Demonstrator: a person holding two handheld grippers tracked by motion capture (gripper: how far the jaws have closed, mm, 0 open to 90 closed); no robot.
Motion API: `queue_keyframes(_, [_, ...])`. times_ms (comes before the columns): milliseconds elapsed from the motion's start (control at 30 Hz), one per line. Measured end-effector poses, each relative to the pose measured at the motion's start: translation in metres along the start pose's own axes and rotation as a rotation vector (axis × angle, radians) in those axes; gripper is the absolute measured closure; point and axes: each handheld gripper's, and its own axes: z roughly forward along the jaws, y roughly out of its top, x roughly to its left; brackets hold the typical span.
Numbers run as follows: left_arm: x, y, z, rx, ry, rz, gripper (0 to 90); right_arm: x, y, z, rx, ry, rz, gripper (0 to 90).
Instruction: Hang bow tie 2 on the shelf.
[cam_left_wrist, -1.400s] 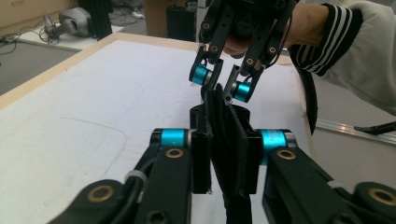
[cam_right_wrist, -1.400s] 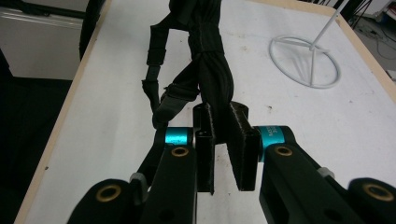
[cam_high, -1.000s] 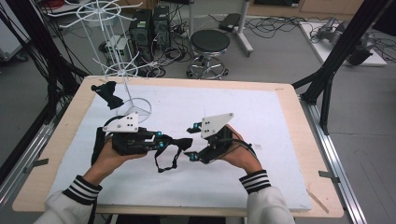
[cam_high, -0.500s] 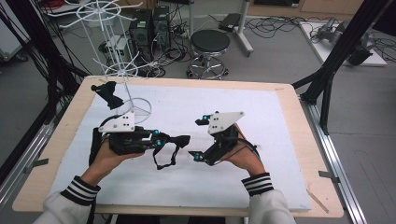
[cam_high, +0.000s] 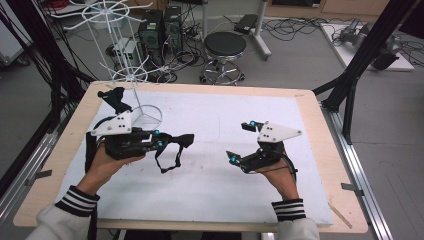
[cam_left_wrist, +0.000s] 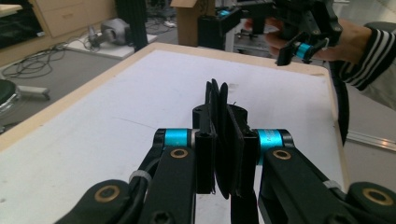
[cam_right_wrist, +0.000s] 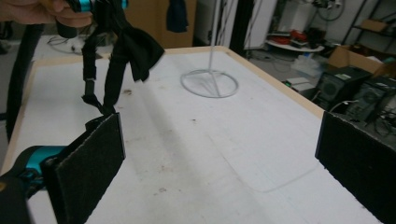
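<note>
Item 1, left gripper (cam_high: 172, 141): held in the person's left hand (cam_high: 107, 160), above the table (cam_high: 310, 107), in front of the wire stand's ring base. Jaws are seen clenched on a black strap (cam_high: 172, 155); in the left gripper view the strap (cam_left_wrist: 223, 140) is pressed edge-on between the two pads.

Item 2, black strap: pinched at one end in the left gripper, the remainder hanging as a loop with a buckle just below the jaws, in front of and slightly right of the stand's base. In the right gripper view the strap (cam_right_wrist: 119, 56) is seen dangling from the left gripper (cam_right_wrist: 88, 4), above the white mat.

Item 3, right gripper (cam_high: 239, 142): held in the right hand (cam_high: 280, 177), well to the right of the stand and apart from the strap. Jaws are spread wide and nothing is held; both pads (cam_right_wrist: 88, 170) are seen far apart.

Item 4, wire stand (cam_high: 127, 75): upright at the table's far left, its ring base (cam_high: 147, 116) resting on the white mat (cam_high: 225, 190).

Item 5, second black strap (cam_high: 116, 99): hung on the stand, just above and left of its ring base.
</note>
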Motion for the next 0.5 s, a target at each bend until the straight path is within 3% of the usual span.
queue_keyframes(267, [0.013, 0.009, -0.013, -0.013, 0.062, 0.000, 82.1, -0.003, -0.024, -0.021, -0.033, -0.085, 0.062, 0.8])
queue_keyframes(500, [0.022, 0.017, -0.025, -0.022, 0.108, 0.010, 82.0, -0.003, -0.039, -0.034, -0.065, -0.108, 0.095, 0.8])
